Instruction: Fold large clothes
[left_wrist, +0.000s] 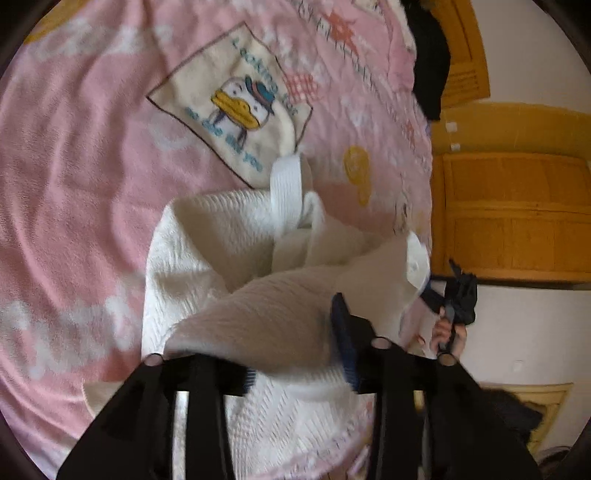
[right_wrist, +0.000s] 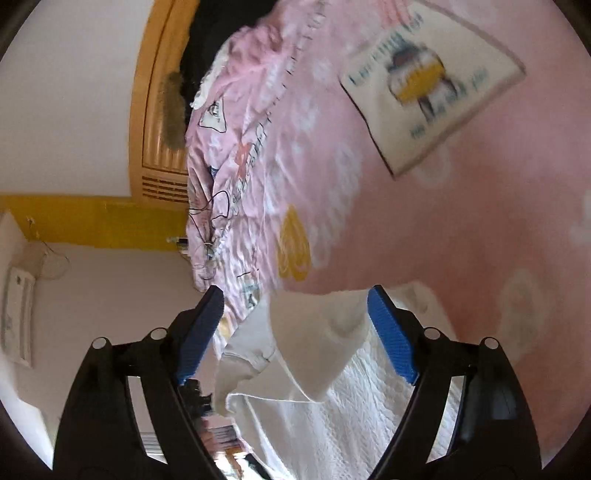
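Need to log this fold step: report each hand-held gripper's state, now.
Left hand-held gripper: partly open, white garment between its pads, grip cannot be told.
Right hand-held gripper: open wide, garment loose between the pads.

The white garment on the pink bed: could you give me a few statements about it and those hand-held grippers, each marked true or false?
1. The white garment lies on a pink blanket. True.
2. The right hand-held gripper is clamped shut on the cloth. False: its jaws stand wide apart, cloth loose between them.
3. The blanket shows a cartoon duck patch. True.
4. The garment is black. False: it is white.
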